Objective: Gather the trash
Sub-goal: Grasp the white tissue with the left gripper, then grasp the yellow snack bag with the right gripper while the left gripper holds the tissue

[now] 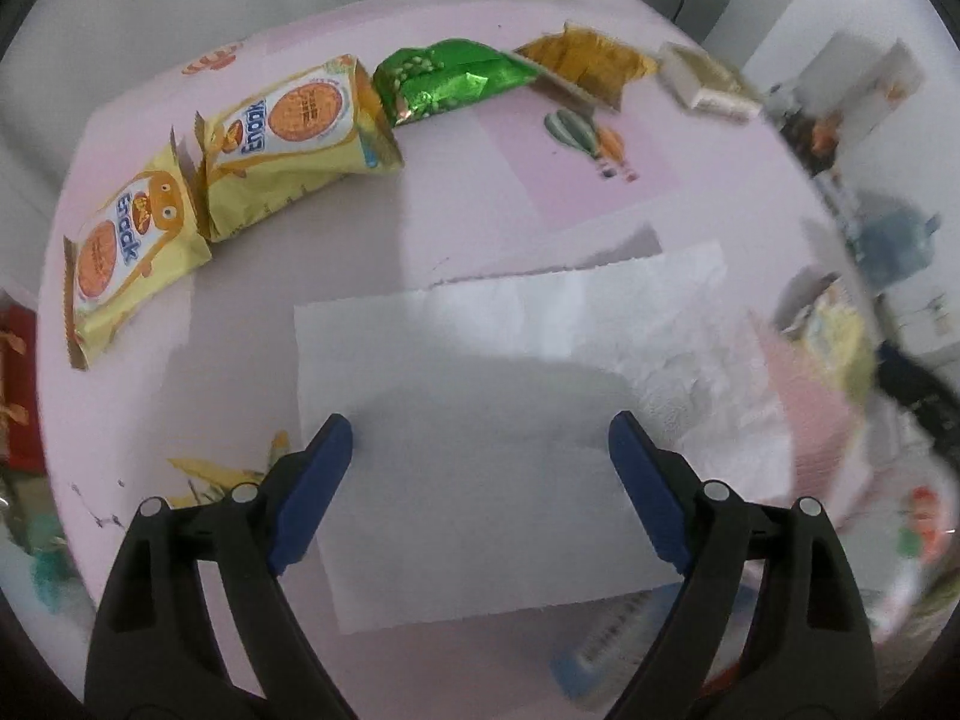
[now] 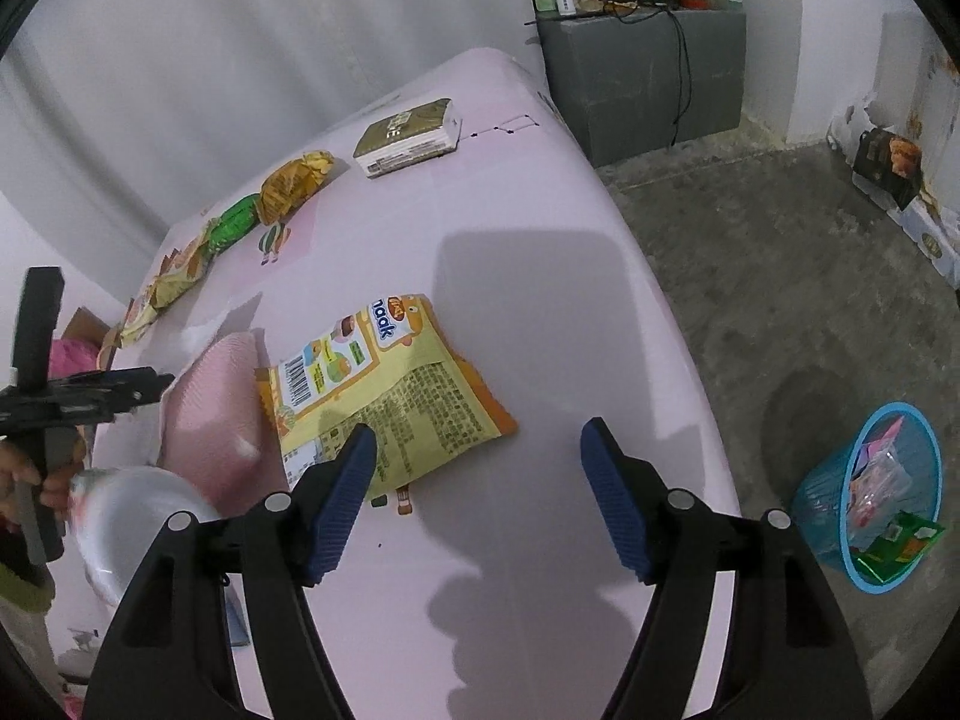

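Some wrappers are already lying in the blue plastic bin [image 2: 870,498]; the yellow snack wrapper [image 2: 384,390] is being approached by released right tongs [image 2: 477,468]; left tongs [image 1: 480,456] are being held released over the white paper napkin [image 1: 480,420].

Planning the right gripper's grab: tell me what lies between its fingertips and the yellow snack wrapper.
Nothing: in the right wrist view, the open right gripper hangs over the yellow snack wrapper, whose near edge runs behind its left fingertip.

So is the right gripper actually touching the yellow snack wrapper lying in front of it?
Cannot tell. In the right wrist view the open right gripper has one finger overlapping the yellow snack wrapper, but that angle does not show whether it rests on it or hovers above.
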`<move>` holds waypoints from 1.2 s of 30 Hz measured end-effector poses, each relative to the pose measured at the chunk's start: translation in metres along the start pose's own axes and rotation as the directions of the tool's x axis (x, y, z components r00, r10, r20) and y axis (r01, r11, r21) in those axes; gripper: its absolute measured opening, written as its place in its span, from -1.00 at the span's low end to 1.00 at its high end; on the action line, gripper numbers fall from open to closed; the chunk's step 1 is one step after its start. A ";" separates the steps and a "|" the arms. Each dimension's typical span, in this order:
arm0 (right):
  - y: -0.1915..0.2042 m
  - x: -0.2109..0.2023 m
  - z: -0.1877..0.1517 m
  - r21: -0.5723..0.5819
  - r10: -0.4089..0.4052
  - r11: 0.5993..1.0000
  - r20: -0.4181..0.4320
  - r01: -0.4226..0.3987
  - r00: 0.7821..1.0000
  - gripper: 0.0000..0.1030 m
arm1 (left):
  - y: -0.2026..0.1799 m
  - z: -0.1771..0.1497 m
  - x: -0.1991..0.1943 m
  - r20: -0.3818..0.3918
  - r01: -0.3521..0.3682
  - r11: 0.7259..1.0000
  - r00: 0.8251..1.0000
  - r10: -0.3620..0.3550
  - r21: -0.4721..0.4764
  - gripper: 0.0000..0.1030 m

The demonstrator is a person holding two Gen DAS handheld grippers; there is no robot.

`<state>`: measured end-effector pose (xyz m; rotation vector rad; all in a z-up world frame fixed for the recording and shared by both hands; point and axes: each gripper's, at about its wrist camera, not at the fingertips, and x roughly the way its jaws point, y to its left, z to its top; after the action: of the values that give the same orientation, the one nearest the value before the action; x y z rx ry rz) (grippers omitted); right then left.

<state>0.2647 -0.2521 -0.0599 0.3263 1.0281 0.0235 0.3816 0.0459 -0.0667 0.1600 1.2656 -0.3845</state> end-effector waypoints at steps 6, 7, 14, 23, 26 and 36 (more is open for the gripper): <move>0.003 0.002 0.000 -0.016 -0.009 1.000 0.006 0.009 1.000 0.34 | -0.012 0.000 0.004 -0.026 -0.053 0.994 0.998 0.056 0.098 0.47; 0.003 0.002 0.000 -0.016 -0.009 1.000 0.007 0.009 1.000 0.34 | -0.013 0.000 0.004 -0.023 -0.051 0.993 0.998 0.054 0.105 0.45; 0.002 0.000 0.000 -0.012 0.014 1.000 0.012 -0.014 1.000 0.34 | -0.010 -0.002 -0.004 0.021 -0.052 0.994 0.999 0.050 0.100 -0.07; 0.010 0.010 0.001 -0.046 0.052 0.998 0.005 -0.051 0.999 0.34 | 0.012 0.002 -0.007 0.044 -0.060 0.997 0.997 0.058 0.037 -0.87; 0.021 0.017 -0.001 -0.100 0.046 0.994 0.002 -0.046 0.999 0.20 | 0.018 0.003 -0.007 0.052 -0.056 0.998 0.997 0.055 0.024 -0.98; 0.035 0.019 -0.007 -0.234 -0.047 0.971 0.050 0.057 0.998 -0.61 | 0.016 -0.006 -0.009 0.107 -0.084 0.996 0.991 0.081 0.025 -1.00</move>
<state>0.2735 -0.2134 -0.0690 0.0830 0.9780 0.0899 0.3800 0.0645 -0.0613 0.2138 1.1459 -0.3365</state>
